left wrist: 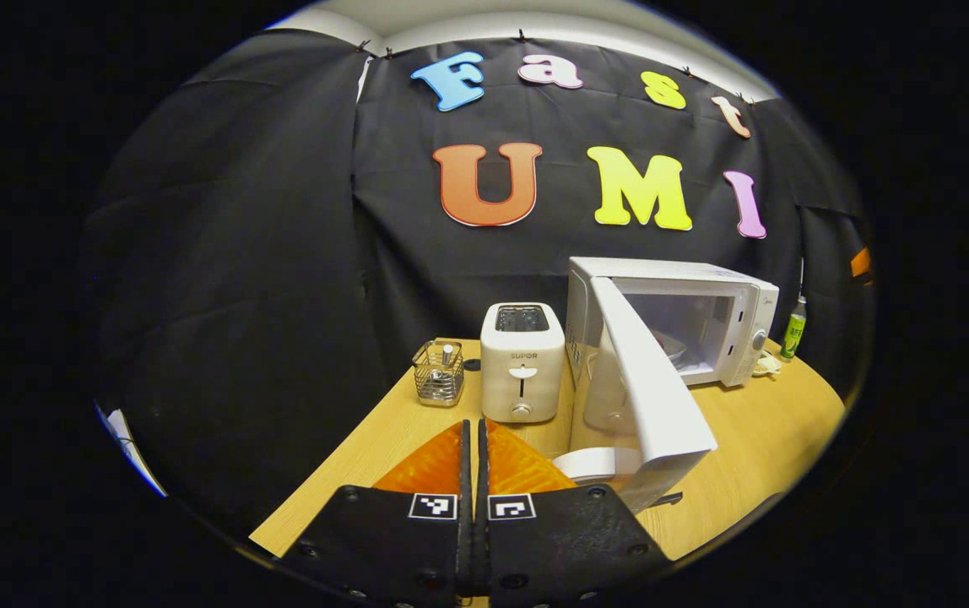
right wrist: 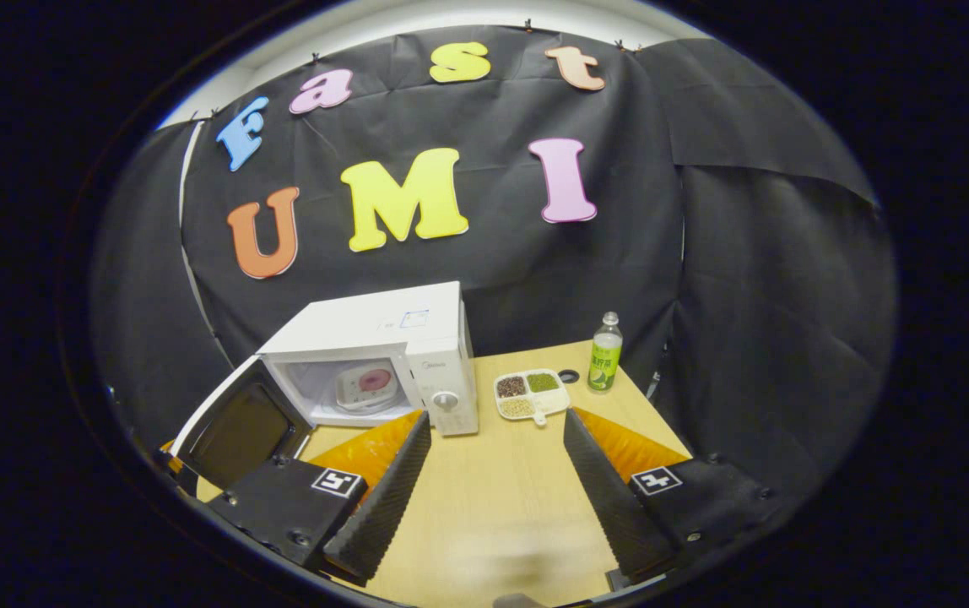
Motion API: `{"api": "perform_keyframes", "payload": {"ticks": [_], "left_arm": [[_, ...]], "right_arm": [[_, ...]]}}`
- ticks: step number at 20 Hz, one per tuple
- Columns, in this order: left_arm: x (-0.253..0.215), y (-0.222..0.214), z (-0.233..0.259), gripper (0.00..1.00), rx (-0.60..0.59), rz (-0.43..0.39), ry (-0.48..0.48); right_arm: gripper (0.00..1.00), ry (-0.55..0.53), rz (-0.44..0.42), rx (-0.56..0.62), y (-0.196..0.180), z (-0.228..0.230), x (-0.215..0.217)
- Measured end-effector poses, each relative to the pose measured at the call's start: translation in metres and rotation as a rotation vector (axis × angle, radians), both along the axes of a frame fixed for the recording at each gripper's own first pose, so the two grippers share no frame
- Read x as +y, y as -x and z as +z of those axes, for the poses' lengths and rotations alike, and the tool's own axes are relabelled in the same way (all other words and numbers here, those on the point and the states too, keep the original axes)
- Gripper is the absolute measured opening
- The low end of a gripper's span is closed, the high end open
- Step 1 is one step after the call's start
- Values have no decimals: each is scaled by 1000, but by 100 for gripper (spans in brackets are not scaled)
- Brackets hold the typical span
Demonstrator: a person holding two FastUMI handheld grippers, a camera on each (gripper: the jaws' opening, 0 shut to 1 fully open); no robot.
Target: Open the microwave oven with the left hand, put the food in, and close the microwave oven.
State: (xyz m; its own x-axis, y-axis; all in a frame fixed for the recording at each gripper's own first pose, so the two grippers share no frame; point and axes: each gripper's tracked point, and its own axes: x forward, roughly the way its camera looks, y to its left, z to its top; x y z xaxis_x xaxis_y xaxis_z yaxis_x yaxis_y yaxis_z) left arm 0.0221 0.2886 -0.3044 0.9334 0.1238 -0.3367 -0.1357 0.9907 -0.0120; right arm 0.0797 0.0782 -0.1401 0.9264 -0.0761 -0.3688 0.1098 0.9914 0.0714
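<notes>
The microwave oven (right wrist: 383, 355) is white. The toaster (left wrist: 522, 361) is white too. The table (right wrist: 493, 498) is light wood. The bottle (right wrist: 605, 353) has a green label.

Left tool (left wrist: 475, 447) fingers pressed together, right tool (right wrist: 493, 456) spread wide

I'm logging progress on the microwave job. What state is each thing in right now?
microwave oven: door swung wide open
plate of food: inside the oven cavity
left gripper: fingers shut, holding nothing
right gripper: fingers open, holding nothing
toaster: upright, slot looks empty
bottle: upright, capped
divided dish: on the table, compartments filled
</notes>
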Motion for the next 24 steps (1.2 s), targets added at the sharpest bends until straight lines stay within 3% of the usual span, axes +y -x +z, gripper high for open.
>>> {"api": "perform_keyframes", "payload": {"ticks": [1, 2, 3, 5, 6, 7, 8, 9, 10, 11, 12, 13, 14, 23, 24], "left_arm": [[-2, 1, -4, 0, 9, -1, -11], [-6, 1, -7, 0, 13, -14, -21], [-11, -1, -7, 0, 13, -29, -20], [-27, -1, -4, 0, 2, -59, -4], [-35, 0, -3, 0, -3, -69, -4], [-46, -2, -4, 0, -6, -88, 3], [-55, -1, -4, 0, -7, -102, 3], [-66, -1, -5, 0, -4, -116, 8], [-77, -1, -5, 0, -4, -133, 19], [-89, -4, -3, 0, -7, -147, 24], [-101, -7, -1, 10, -15, -162, 28], [-113, -10, 1, 0, -24, -179, 39], [-126, -12, 3, 0, -27, -198, 51], [-228, -43, 13, 0, -51, -330, 110], [-238, -48, 14, 0, -54, -346, 112]], "right_arm": [[100, 2, -2, 1, 0, 0, -1], [92, 3, -5, -1, 0, 2, -3], [100, 6, -11, -7, 0, 4, -5], [100, 10, -3, -4, 1, 2, -5], [92, 9, 0, -4, 2, 2, -5], [100, 5, 0, -2, 2, 2, -5], [92, -2, 6, 4, 2, 1, -5], [92, -17, 15, 13, 3, -1, -3], [100, -38, 20, 18, 4, -1, -2], [92, -53, 22, 21, 5, -1, -2], [100, -59, 22, 28, 5, -2, -5], [92, -62, 24, 30, 6, -2, -9], [100, -62, 25, 34, 6, -2, -12], [100, -66, 4, 44, 8, 4, -60], [92, -74, 2, 49, 9, 2, -65]]}}
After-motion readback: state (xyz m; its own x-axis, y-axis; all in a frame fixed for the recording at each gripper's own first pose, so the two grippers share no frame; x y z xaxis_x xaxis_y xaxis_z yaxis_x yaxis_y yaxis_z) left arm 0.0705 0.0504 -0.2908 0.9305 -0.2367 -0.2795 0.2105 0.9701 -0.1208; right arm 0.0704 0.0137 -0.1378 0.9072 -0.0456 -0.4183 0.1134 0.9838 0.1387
